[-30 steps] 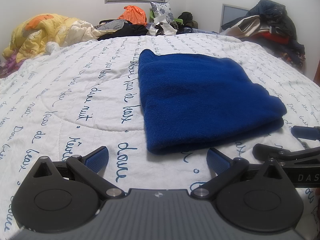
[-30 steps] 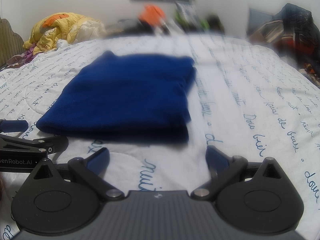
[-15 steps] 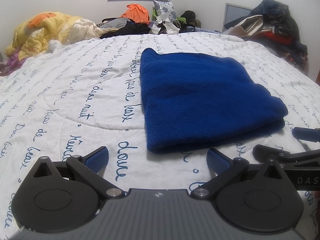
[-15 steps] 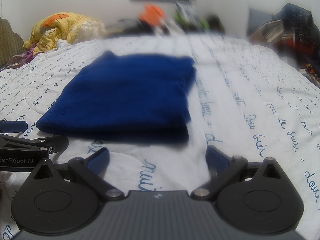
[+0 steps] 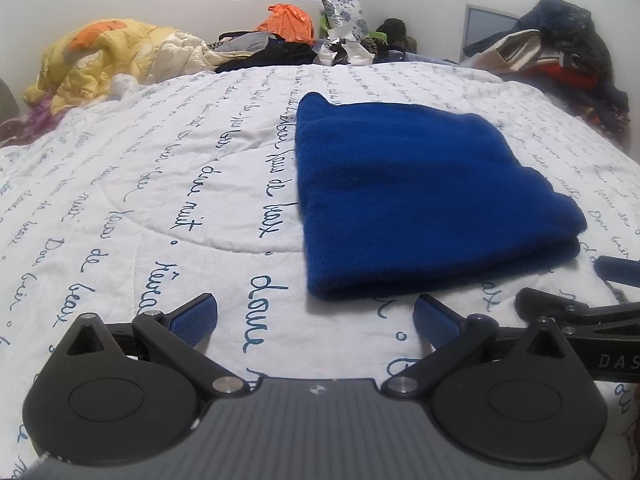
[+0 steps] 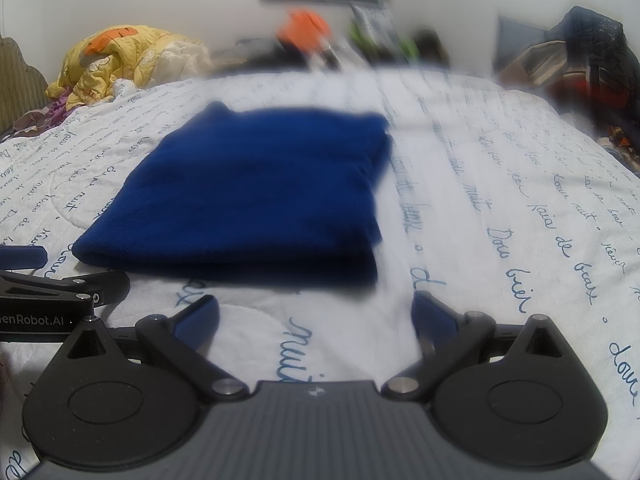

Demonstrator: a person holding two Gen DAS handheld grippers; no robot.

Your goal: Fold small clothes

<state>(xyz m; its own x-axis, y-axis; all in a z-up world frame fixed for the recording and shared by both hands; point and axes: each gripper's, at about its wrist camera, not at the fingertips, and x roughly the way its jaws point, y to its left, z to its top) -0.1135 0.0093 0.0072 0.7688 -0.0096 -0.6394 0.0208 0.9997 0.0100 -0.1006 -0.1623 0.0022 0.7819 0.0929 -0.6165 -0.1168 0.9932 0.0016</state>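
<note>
The blue garment (image 5: 424,196) lies folded flat on the bed (image 5: 160,208), just beyond both grippers. The left gripper (image 5: 316,314) and right gripper (image 6: 316,316) sit with fingers spread, holding nothing. This fold looks finished; next likely comes another halving or setting it aside.

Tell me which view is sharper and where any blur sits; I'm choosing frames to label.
Left wrist view: sharp throughout, the blue folded garment and the quilt script crisp, with fisheye bending at the edges. Right wrist view: garment and centre background smeared, quilt lettering at the sides readable, the right claw soft at its tips.
</note>
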